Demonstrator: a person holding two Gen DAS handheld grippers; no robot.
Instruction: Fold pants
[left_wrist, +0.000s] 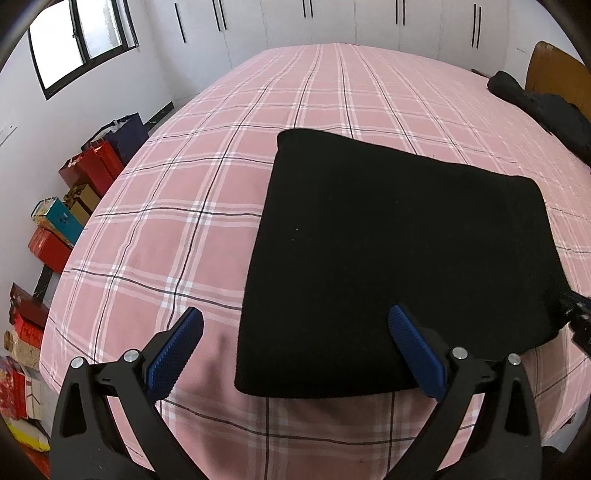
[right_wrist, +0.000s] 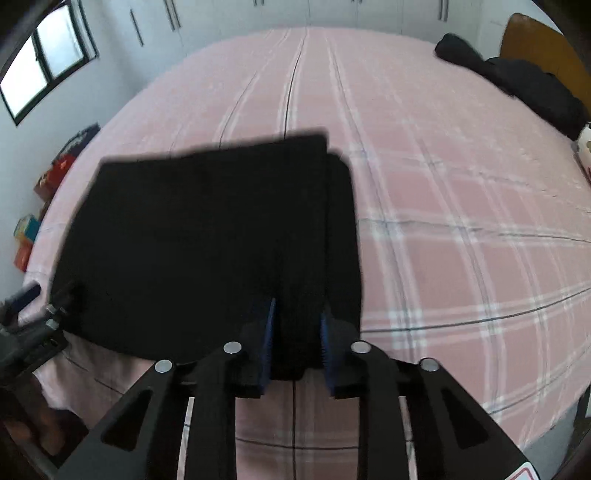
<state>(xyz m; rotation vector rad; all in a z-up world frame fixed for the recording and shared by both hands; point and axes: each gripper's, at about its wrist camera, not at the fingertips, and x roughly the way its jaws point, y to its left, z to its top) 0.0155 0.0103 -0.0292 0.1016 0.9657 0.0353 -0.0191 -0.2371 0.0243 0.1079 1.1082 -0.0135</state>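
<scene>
Black pants (left_wrist: 399, 251) lie folded into a flat rectangle on the pink plaid bed (left_wrist: 177, 206). My left gripper (left_wrist: 295, 314) stands wide open above the fold's near left edge, its blue pads (left_wrist: 173, 350) holding nothing; one pad is over the sheet, the other over the cloth. In the right wrist view the pants (right_wrist: 207, 236) fill the centre left. My right gripper (right_wrist: 298, 308) is at the fold's near right corner, jaws narrow, with black cloth filling the gap between the pads. Each gripper shows at the edge of the other's view: the right gripper (left_wrist: 576, 317) and the left gripper (right_wrist: 29, 317).
A heap of dark clothing (left_wrist: 546, 110) lies by the wooden headboard (left_wrist: 554, 70) at the far right of the bed. Red bags and several boxes (left_wrist: 92, 166) line the floor along the left wall. White wardrobe doors (left_wrist: 332, 22) stand beyond the bed's far edge.
</scene>
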